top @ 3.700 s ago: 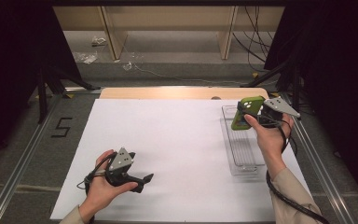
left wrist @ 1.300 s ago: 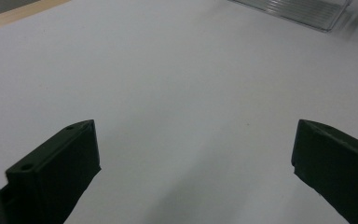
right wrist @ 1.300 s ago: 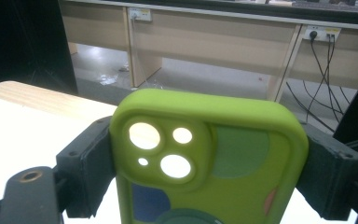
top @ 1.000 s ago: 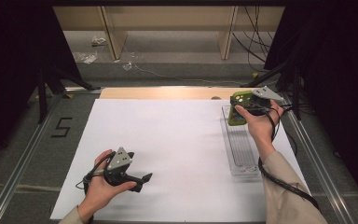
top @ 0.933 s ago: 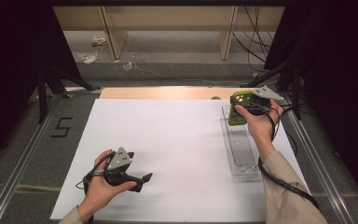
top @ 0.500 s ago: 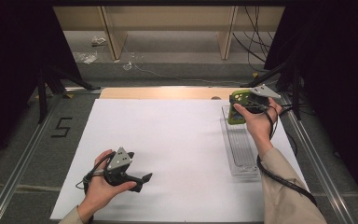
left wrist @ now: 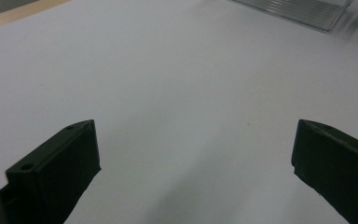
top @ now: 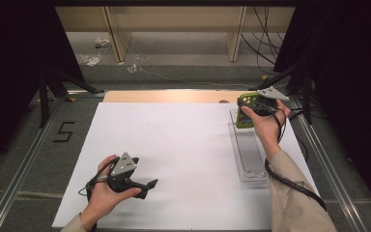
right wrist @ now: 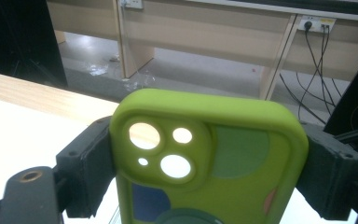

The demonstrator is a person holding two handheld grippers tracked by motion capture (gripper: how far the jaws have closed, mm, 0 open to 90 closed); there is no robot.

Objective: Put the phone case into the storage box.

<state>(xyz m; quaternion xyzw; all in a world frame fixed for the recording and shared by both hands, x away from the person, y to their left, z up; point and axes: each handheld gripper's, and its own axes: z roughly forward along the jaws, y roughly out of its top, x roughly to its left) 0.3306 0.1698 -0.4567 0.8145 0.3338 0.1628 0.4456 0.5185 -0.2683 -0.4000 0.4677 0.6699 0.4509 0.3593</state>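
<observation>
There is one green phone case (right wrist: 209,158), one clear plastic tray (top: 249,154), one white sheet (top: 174,145) spread over the desk (top: 164,96), and two grippers, one in each hand. The right gripper (top: 258,104) holds the phone case at the far right of the desk, above the far end of the tray. In the right gripper view its two black fingers (right wrist: 88,163) press against the case's two long edges, closed to the case's width, and the case stands upright between them with its long axis running up from the gripper. The camera cut-outs sit at the top left of the case in that view; there are four holes, two large and two small, and the background shows through them. Darker green, blue and a small pink patch mark the case's face. In the high view the case (top: 246,110) is seen as a green block just left of the right hand, with its lower end over the tray's far rim; I cannot tell whether it touches the tray. The tray lies lengthwise, far to near, along the right edge of the sheet. The left gripper (top: 147,186) rests low at the near left of the sheet, well apart from the tray, with its fingers (left wrist: 56,172) spread wide and holding nothing, white sheet between them.
</observation>
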